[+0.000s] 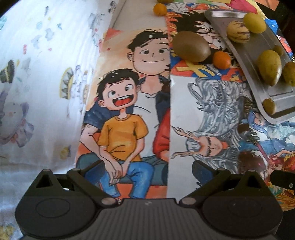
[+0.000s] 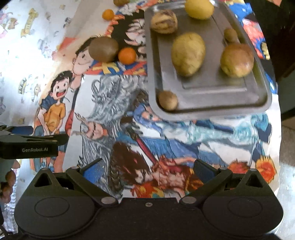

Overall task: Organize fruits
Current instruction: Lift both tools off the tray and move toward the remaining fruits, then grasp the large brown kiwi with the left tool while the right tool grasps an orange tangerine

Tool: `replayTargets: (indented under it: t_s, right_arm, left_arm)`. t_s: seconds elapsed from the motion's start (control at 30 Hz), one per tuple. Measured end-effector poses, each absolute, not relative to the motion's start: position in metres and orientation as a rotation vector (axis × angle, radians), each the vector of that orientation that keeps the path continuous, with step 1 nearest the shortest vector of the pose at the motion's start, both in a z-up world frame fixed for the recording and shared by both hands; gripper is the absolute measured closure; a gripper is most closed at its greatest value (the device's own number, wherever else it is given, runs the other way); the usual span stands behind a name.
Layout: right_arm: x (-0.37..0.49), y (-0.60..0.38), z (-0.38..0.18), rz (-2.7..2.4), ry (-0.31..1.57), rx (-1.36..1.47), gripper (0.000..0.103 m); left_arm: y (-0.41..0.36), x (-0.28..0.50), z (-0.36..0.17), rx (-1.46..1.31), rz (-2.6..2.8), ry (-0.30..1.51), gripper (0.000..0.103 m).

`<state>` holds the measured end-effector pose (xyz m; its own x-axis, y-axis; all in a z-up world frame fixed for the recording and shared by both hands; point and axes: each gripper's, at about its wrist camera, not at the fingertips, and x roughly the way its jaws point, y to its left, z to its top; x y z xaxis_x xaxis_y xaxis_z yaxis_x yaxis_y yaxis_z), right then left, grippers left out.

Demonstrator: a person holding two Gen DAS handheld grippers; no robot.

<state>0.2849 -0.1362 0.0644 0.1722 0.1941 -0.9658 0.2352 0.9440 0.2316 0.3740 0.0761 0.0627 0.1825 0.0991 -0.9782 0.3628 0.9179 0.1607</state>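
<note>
The table (image 2: 184, 133) was covered with cartoon posters, and we took the metal tray (image 2: 258, 96) resting on it as our landmark. Six fruits already lay in the tray: the largest were a yellow-green fruit (image 2: 188, 53) at its middle and a brownish one (image 2: 237, 60) towards its right rim, with a striped fruit (image 2: 164, 21) at its far left corner. Just left of the tray, on the posters, lay a brown kiwi-like fruit (image 2: 103, 48) touching a small orange fruit (image 2: 127, 55); a second small orange (image 2: 108, 14) lay farther beyond the tray's far left corner. We judged these loose fruits to be the step in hand. The right tool (image 2: 147, 169) stood wide and empty, well short of the tray's near rim; the left tool (image 1: 147, 169), likewise wide and empty, faced the posters left of the tray. We would have taken the kiwi-like fruit first, closing across its short axis without nudging the orange, then lowered it onto a bare part of the tray floor.
</note>
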Motion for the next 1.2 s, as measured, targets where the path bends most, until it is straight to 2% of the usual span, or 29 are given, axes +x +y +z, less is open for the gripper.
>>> replayTargets:
  t_s: [0.77,1.2]
  right_arm:
    - [0.364,-0.146,0.115,0.057,1.075,0.070,0.001]
    - [0.377,-0.126,0.103,0.205,0.922,-0.302,0.001]
  left_arm:
    - [0.084,0.436,0.089,0.194,-0.097,1.273,0.001]
    - [0.069,0.475,0.093,0.064,-0.132,1.258,0.001]
